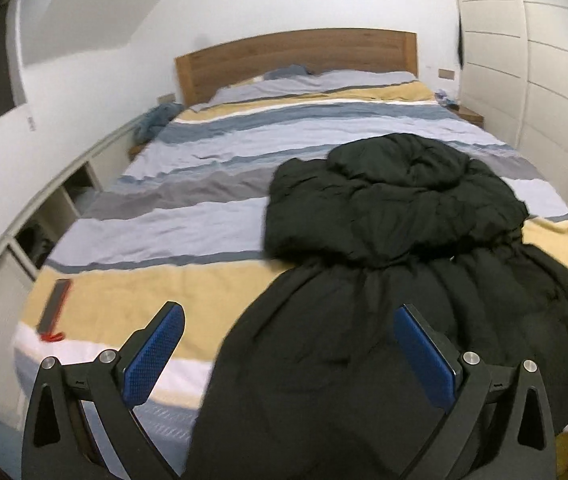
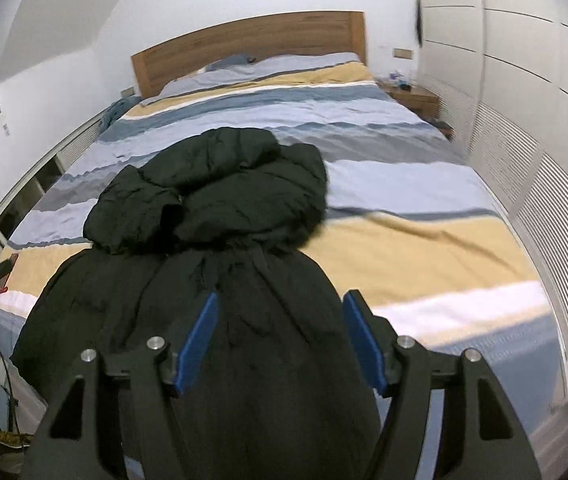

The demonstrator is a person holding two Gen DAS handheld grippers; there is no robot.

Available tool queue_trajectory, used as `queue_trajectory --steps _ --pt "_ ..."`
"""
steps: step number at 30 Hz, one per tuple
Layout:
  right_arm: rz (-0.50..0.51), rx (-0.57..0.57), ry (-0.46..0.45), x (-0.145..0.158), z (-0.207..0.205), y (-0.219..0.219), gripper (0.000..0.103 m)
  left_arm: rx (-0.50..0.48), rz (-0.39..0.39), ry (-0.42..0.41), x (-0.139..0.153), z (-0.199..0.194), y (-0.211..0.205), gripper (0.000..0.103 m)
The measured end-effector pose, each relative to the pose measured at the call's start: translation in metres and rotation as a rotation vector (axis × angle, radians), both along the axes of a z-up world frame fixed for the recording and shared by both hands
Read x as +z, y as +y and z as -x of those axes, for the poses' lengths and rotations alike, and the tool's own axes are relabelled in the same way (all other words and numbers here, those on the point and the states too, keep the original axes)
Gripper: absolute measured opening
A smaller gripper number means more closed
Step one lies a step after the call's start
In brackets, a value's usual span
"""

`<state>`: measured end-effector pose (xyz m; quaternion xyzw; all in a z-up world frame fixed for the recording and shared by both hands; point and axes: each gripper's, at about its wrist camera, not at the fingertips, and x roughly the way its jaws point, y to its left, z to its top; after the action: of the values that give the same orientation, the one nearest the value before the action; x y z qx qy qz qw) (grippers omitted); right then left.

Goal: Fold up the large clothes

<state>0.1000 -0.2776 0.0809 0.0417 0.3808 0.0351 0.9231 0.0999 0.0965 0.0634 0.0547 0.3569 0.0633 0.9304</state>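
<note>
Both the left gripper (image 1: 288, 322) and the right gripper (image 2: 279, 310) hover above the foot of the bed (image 1: 187, 224) with fingers spread apart, grasping nothing. The black hooded coat (image 1: 396, 240) lies on the striped duvet (image 2: 404, 184), and its lower hem is cut off behind the grippers.

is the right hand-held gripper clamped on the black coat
No, the right hand-held gripper is open, its blue pads spread apart above the black coat without pinching the fabric.
</note>
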Motion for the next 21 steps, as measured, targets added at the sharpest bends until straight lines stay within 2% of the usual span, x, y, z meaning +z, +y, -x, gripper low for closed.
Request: queue_trajectory --steps 10,21 --pt "-0.005 -0.112 -0.025 -0.002 0.052 -0.031 0.064 0.055 -0.013 -0.032 0.007 0.054 0.022 0.102" --pt "0.003 -0.216 0.01 -0.021 0.088 -0.065 0.067 0.098 -0.038 -0.066 0.008 0.098 0.035 0.102"
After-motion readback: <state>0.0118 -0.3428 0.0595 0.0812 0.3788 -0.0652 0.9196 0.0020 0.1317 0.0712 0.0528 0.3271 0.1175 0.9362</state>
